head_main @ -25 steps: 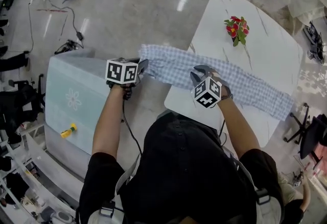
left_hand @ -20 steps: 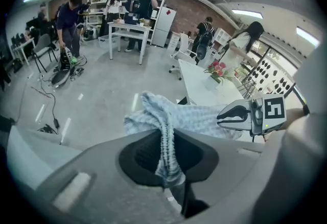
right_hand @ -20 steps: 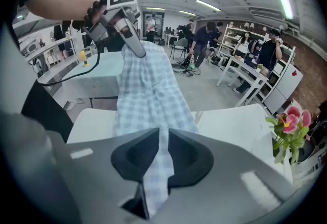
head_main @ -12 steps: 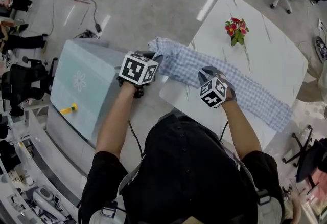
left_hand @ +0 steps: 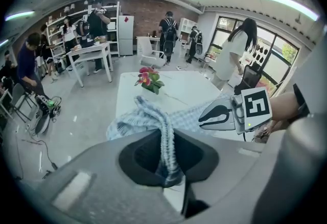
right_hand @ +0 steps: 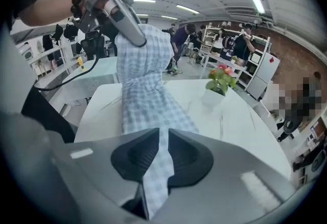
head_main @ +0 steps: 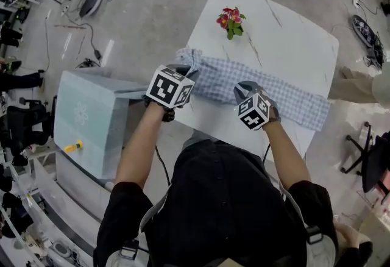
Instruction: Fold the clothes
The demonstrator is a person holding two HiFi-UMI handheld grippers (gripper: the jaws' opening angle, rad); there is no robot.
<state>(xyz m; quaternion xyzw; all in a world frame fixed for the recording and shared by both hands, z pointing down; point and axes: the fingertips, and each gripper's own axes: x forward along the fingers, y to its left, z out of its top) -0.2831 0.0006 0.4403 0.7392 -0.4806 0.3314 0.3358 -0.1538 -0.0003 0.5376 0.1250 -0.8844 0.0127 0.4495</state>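
— Where's the cloth right now?

— The checked cloth (head_main: 277,90) lies in a long band across the near side of the white table (head_main: 292,34), running from the left edge toward the right edge. Its left end is bunched up and lifted off the top.

— What has hold of that end?

— My left gripper (head_main: 184,71). Its jaws are clamped on a twisted rope of the fabric, and in the left gripper view I see that rope run straight up between them.

— And the right one?

— My right gripper (head_main: 244,86) sits roughly midway along the band, at its near edge. Its jaws have just been closing, and a flat strip of the checks is pinched between them. In the right gripper view it hangs down through the narrow gap.

— Anything else around?

— A small bunch of red flowers (head_main: 230,20) stands on the far left part of the table, near the cloth but apart from it. Left of the table, on the floor, stands a pale green cabinet (head_main: 85,116).
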